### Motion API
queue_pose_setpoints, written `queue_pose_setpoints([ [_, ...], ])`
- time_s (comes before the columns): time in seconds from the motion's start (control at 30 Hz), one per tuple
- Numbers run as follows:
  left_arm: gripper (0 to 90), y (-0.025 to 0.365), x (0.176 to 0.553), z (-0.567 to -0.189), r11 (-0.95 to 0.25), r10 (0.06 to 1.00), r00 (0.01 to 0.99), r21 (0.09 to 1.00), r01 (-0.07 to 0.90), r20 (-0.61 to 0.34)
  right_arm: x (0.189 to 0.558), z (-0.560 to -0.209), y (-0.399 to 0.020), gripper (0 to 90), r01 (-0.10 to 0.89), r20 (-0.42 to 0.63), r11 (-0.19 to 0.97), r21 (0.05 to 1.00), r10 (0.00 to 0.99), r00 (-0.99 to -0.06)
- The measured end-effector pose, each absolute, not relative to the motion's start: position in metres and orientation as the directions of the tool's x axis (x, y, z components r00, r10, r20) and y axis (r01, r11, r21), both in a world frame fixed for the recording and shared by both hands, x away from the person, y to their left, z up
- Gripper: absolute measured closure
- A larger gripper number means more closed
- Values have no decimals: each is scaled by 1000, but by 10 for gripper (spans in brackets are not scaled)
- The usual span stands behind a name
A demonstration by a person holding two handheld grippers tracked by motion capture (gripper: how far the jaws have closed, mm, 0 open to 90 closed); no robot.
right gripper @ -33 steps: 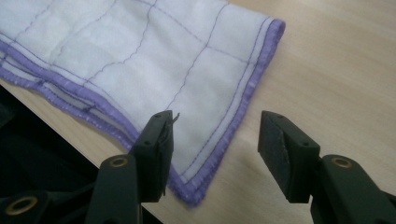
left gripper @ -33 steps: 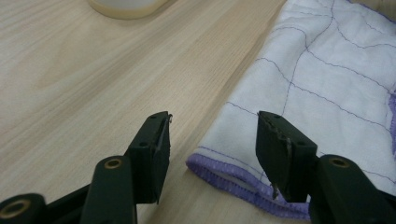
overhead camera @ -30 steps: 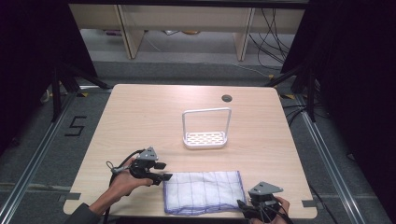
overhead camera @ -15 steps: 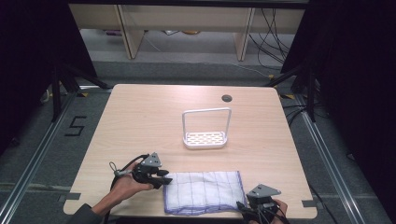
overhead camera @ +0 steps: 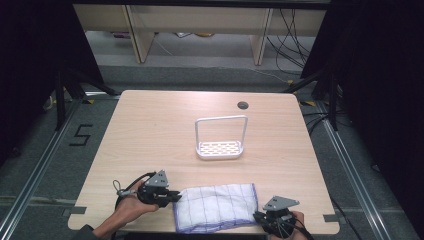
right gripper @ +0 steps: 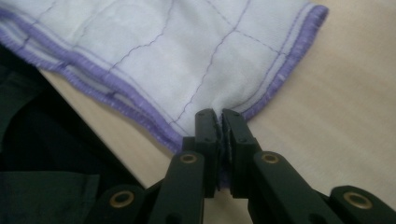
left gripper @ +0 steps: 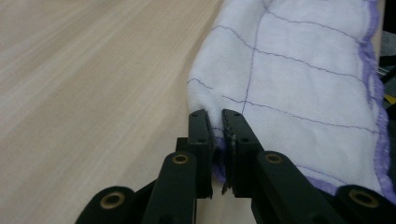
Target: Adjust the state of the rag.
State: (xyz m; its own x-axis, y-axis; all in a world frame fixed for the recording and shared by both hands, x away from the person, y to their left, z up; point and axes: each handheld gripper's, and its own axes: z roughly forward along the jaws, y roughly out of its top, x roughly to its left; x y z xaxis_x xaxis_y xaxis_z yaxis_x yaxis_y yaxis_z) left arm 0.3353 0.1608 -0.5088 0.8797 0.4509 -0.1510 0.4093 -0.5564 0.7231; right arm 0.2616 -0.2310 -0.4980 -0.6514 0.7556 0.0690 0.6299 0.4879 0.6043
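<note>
I had the white cloth (overhead camera: 216, 206) with its purple grid and hem lying flat at the near edge of the table (overhead camera: 150, 130), at about 6 o'clock from the white wire rack (overhead camera: 220, 142) that stood near the middle. The left gripper (overhead camera: 172, 196) sat at the cloth's 9 o'clock side; in the left gripper view its jaws had just been closing and I saw them clamped on a pinch of the cloth's (left gripper: 289, 79) folded edge, with fabric bunched between the pads. The right gripper (overhead camera: 257, 217) was at the cloth's 4 o'clock corner; in the right gripper view its jaws had likewise just been closing and were clenched on the cloth (right gripper: 187, 51) right by the hemmed corner. From the high view I could not make out either gripper's jaw tips well: they were small and dark against the cloth, and the right hand (overhead camera: 299, 222) was cut off by the bottom edge. The left hand (overhead camera: 131, 207) was partly under the gripper body. The cloth's near hem hung slightly past the table edge, over something dark I could not identify.
</note>
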Motion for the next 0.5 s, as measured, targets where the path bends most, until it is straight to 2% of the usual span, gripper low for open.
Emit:
queue_pose_setpoints([
  [0.1,818,165,325,-508,-546,444,882,732,407,-159,271,-496,-229,861,646,75,482,593,765,-640],
  [0.3,812,167,290,-510,-511,412,881,741,435,-234,329,-485,-218,861,583,2,551,597,725,-688],
  [0.5,794,156,273,-511,-513,375,888,739,438,-266,362,-483,-199,861,559,-30,590,583,703,-710],
])
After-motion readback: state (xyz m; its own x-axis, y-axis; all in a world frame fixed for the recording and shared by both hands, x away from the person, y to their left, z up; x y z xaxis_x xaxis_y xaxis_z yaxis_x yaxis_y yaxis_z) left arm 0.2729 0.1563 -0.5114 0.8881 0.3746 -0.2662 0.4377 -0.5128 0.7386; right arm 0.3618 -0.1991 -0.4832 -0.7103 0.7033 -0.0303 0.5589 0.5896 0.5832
